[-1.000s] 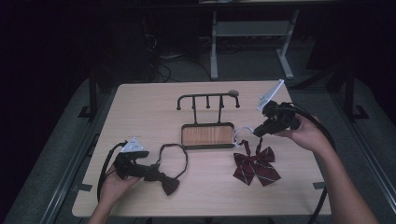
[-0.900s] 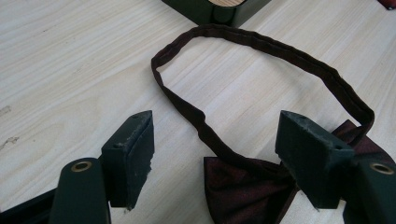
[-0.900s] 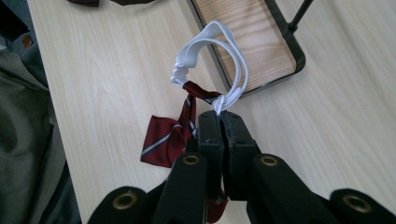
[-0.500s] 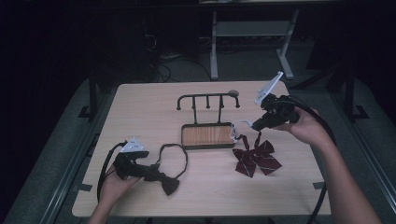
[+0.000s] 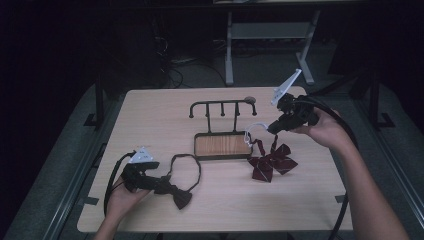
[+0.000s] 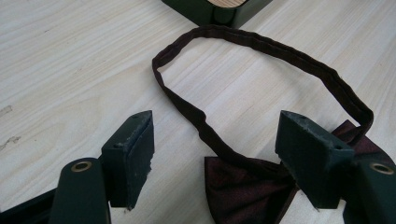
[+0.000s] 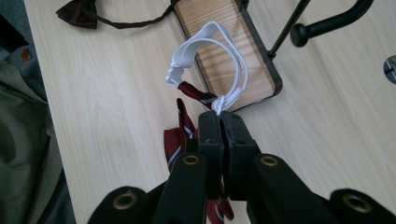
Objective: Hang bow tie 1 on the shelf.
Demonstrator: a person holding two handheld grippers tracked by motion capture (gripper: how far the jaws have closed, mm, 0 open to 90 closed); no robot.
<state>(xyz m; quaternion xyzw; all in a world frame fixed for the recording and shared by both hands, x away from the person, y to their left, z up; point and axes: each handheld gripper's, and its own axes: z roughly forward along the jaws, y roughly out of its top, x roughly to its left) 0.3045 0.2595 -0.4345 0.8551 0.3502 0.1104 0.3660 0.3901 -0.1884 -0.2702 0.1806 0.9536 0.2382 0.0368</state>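
Note:
A dark maroon bow tie (image 5: 181, 196) lies at the table's near left, its strap (image 5: 186, 161) looped toward the stand. My left gripper (image 5: 162, 186) is open, its jaws either side of the knot (image 6: 243, 191) and strap (image 6: 261, 42). My right gripper (image 5: 272, 129) is shut on the white elastic band (image 5: 255, 131) of a red striped bow tie (image 5: 270, 162), which hangs from it with its wings low over the table. In the right gripper view the band (image 7: 205, 42) loops out beyond the jaws (image 7: 219, 119) and the red tie (image 7: 180, 135) droops beneath.
A black hook rack (image 5: 222, 104) on a wooden base (image 5: 222, 145) stands mid-table, just left of the white band. A small round disc (image 5: 248, 99) lies behind it. Cables trail from both grippers. A metal frame (image 5: 230, 50) stands beyond the far edge.
My right gripper has lifted and tilted, pulling the red bow tie up and a little toward the rack. The left gripper and dark bow tie have not moved.

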